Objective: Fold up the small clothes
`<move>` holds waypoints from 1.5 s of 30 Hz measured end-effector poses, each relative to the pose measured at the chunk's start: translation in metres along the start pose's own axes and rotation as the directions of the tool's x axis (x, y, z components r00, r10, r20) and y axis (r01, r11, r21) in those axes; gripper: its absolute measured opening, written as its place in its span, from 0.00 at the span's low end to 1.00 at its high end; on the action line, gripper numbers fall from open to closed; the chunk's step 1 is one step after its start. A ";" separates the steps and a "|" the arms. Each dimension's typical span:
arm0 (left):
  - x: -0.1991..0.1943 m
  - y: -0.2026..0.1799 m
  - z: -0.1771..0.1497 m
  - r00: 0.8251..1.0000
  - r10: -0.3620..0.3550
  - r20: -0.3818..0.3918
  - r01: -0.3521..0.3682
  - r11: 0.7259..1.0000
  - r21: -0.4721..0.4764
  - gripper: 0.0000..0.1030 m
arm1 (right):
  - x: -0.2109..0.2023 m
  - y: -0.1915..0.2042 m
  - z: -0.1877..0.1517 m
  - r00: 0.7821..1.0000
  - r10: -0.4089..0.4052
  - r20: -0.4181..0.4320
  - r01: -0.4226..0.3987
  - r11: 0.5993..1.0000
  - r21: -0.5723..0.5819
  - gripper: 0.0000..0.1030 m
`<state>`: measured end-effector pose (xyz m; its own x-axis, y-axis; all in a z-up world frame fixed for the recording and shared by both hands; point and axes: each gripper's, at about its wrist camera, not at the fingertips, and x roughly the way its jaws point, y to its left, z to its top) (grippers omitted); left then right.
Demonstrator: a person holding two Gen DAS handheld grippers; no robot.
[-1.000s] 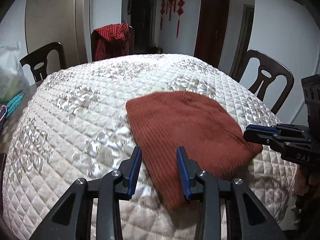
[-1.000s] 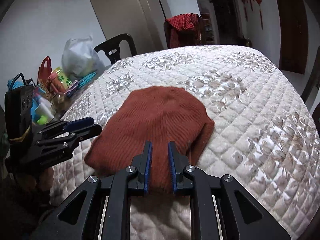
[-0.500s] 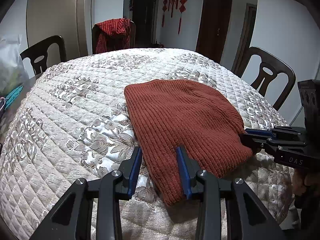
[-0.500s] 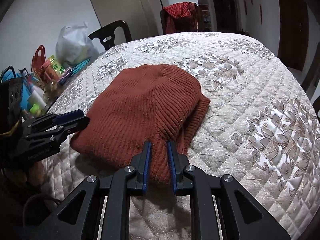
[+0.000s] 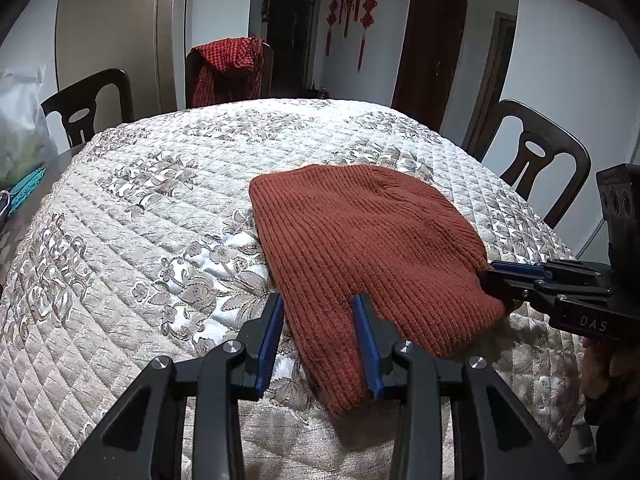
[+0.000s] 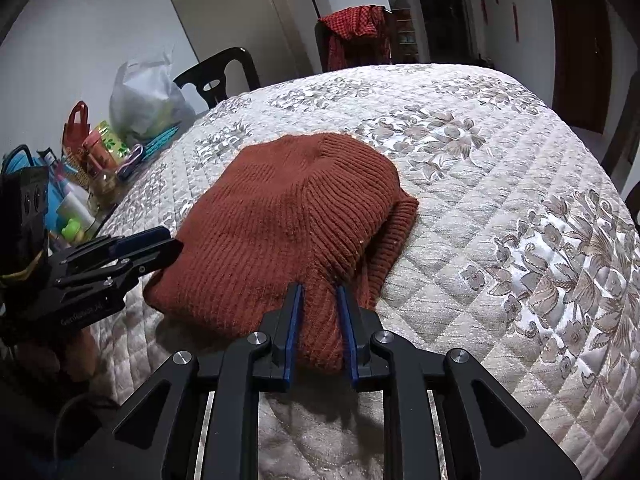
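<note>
A rust-brown ribbed knit garment [image 5: 360, 248] lies folded on the quilted floral table cover [image 5: 160, 220]. My left gripper [image 5: 318, 320] stands open at its near left corner: the left finger is just off the cloth edge and the right finger is over the knit. In the right wrist view the left gripper [image 6: 160, 246] points at the garment's [image 6: 280, 220] left edge. My right gripper [image 6: 319, 300] pinches a ridge of knit at the near right edge. Its jaws are opening while the cloth still fills the gap. Folded layers show at the garment's right side. From the left wrist, the right gripper [image 5: 492, 276] shows at the right corner.
Dark wooden chairs [image 5: 536, 160] [image 5: 86, 104] ring the table, and one at the back carries a red checked cloth [image 5: 228, 68]. A white plastic bag [image 6: 144, 100] and several bottles and small bags [image 6: 92, 152] crowd the table's left end. A hand [image 5: 600, 368] holds the right gripper.
Both views have come lower and closer to the table. The right jaws stand slightly wider around the knit ridge. The garment lies where it was.
</note>
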<state>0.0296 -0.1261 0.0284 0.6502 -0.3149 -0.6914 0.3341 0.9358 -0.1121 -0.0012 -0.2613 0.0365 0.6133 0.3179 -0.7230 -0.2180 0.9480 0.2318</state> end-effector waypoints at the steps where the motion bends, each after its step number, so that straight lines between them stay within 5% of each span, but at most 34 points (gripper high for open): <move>1: 0.000 0.000 0.001 1.000 0.000 0.001 0.000 1.000 -0.001 0.38 | -0.001 0.000 0.001 1.000 0.003 0.005 -0.003 1.000 0.007 0.19; 8: -0.001 0.002 0.007 1.000 -0.004 0.006 0.004 1.000 -0.006 0.38 | -0.008 -0.001 0.010 0.999 0.012 0.040 -0.013 1.000 0.020 0.20; 12: -0.001 0.002 0.011 1.000 -0.005 0.012 0.005 1.000 -0.008 0.44 | -0.008 -0.004 0.014 0.999 0.017 0.050 -0.018 0.999 0.033 0.35; 31: 0.028 0.025 0.023 0.996 -0.092 -0.019 0.089 0.989 -0.120 0.59 | 0.027 -0.047 0.020 0.989 0.145 -0.003 -0.141 0.962 0.233 0.54; 45: 0.050 0.017 0.022 0.989 -0.135 -0.066 0.126 0.985 -0.120 0.66 | 0.033 -0.061 0.026 0.977 0.210 0.025 -0.208 0.939 0.275 0.55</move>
<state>0.0830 -0.1299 0.0078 0.5525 -0.4273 -0.7157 0.3294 0.9006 -0.2834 0.0520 -0.3079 0.0151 0.5727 0.5098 -0.6420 -0.1238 0.8279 0.5471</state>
